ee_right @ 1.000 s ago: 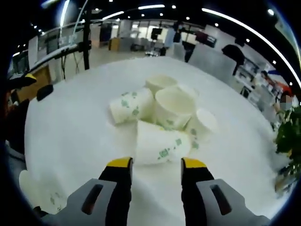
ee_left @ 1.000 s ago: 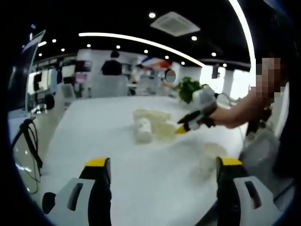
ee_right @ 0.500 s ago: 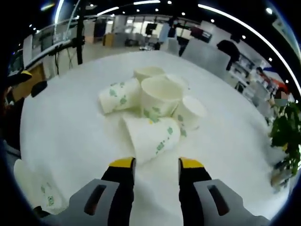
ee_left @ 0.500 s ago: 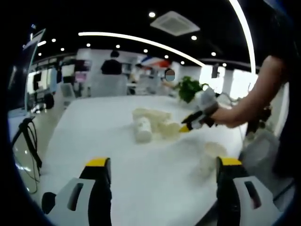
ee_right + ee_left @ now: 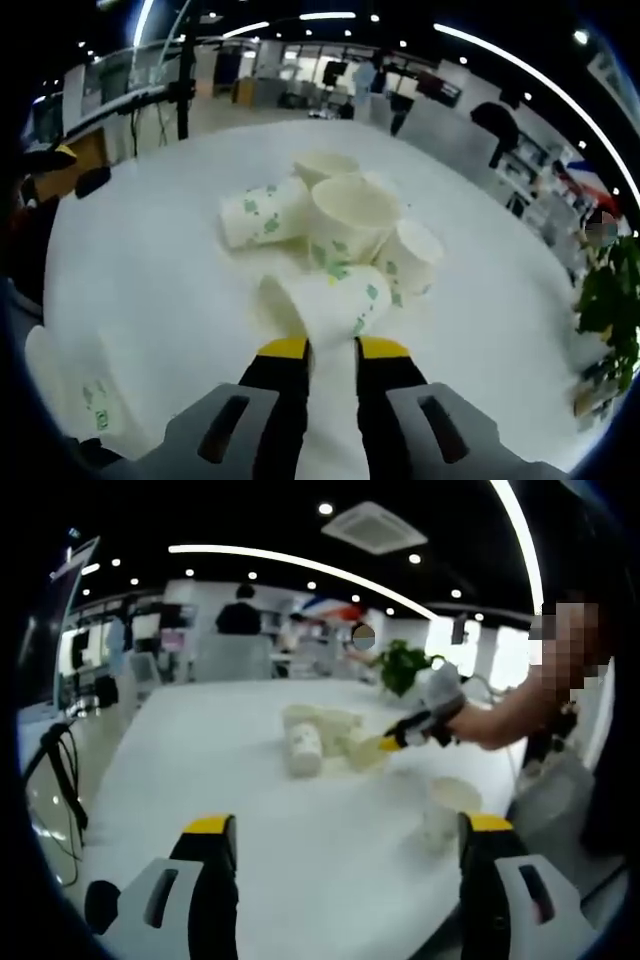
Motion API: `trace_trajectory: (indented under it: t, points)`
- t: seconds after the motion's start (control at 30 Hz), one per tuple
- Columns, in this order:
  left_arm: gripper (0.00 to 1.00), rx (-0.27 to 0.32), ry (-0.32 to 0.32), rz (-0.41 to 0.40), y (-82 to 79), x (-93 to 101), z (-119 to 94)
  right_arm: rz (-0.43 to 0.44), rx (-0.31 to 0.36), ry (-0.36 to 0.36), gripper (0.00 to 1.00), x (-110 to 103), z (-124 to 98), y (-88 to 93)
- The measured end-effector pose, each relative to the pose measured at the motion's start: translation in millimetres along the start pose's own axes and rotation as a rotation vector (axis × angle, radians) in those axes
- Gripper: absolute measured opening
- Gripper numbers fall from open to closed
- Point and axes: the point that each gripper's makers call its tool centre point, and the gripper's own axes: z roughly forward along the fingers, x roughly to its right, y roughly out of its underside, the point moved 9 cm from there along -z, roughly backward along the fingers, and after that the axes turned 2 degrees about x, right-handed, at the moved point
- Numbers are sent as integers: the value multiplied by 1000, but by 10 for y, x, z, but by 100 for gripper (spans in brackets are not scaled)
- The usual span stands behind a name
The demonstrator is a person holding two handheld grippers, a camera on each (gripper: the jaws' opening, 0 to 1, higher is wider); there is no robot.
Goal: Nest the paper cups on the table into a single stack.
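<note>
Several white paper cups with green prints huddle mid-table (image 5: 150, 290). One lies on its side (image 5: 325, 300) right at my right gripper (image 5: 334, 348), whose jaws have closed to a narrow gap on its near wall. Behind it stand an upright cup (image 5: 350, 215), a lying cup (image 5: 265, 215), a rear cup (image 5: 325, 165) and one at the right (image 5: 415, 255). From the left gripper view the cluster (image 5: 320, 740) is far off, with the right gripper (image 5: 390, 743) touching it. My left gripper (image 5: 347, 825) is wide open with nothing in it. A lone upright cup (image 5: 447, 810) stands near its right jaw.
The lone cup (image 5: 70, 390) stands near the table's edge. A person's arm (image 5: 500, 715) holds the right gripper. A potted plant (image 5: 400, 665) sits at the far end. A tripod with cables (image 5: 55, 770) stands off the left side. People and desks fill the background.
My right gripper's jaws have narrowed onto the lying cup, which has turned its mouth toward the left. The left gripper has stayed open and nearly still.
</note>
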Motion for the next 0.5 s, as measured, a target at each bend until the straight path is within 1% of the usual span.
trace_trajectory:
  t: [0.27, 0.37, 0.4, 0.5]
  points:
    - [90, -6, -2, -3, 2, -5, 1, -1, 9, -2, 8, 26, -10, 13]
    - [90, -6, 0, -2, -1, 3, 1, -15, 10, -12, 1, 20, -37, 27]
    - [90, -5, 2, -2, -1, 5, 3, -19, 13, -22, 0, 17, -36, 40]
    - [90, -8, 4, -3, -1, 12, 11, -21, 14, -25, 0, 6, -54, 52]
